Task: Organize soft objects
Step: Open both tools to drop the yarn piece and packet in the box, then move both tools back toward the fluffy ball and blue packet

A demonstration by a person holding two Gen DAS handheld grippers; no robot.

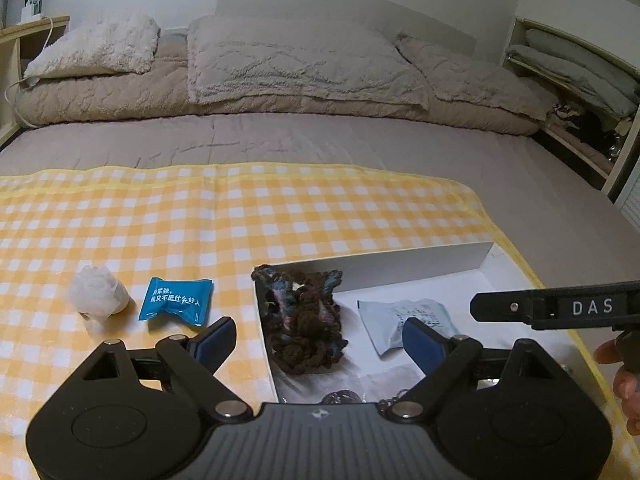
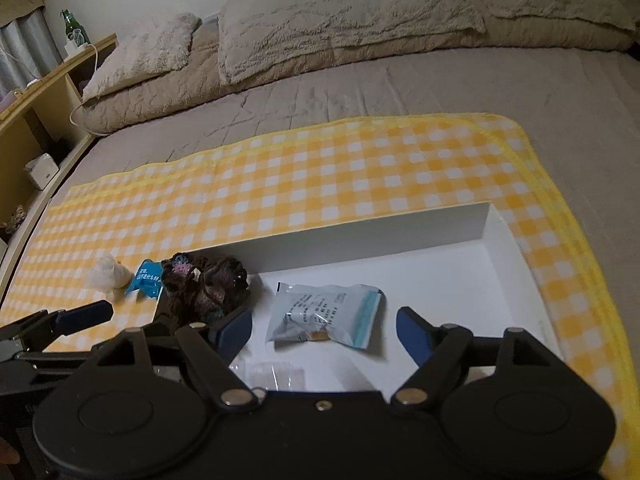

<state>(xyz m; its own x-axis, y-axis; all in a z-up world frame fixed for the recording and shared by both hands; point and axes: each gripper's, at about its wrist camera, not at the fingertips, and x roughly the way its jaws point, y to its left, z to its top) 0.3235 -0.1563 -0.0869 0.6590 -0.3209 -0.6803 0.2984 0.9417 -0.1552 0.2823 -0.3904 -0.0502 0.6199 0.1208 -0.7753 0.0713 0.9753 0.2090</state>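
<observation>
A white box (image 1: 376, 266) (image 2: 360, 232) lies on a yellow checked cloth (image 1: 200, 216) (image 2: 320, 168). A dark brown crocheted piece (image 1: 308, 316) (image 2: 208, 288) hangs over the box's left wall, mostly inside. A pale packet (image 1: 404, 320) (image 2: 324, 316) lies on the box floor. A blue packet (image 1: 174, 300) (image 2: 147, 278) and a white fluffy wad (image 1: 98, 296) (image 2: 108, 274) lie on the cloth left of the box. My left gripper (image 1: 320, 336) is open and empty above the crocheted piece. My right gripper (image 2: 324, 332) is open and empty over the pale packet; its finger (image 1: 560, 306) shows in the left wrist view.
The cloth lies on a grey bed with pillows (image 1: 296, 60) and a folded beige duvet at the head. A wooden side shelf (image 2: 36, 96) with a green bottle (image 2: 72, 28) stands at the left. Shelves with bedding (image 1: 576, 64) stand at the right.
</observation>
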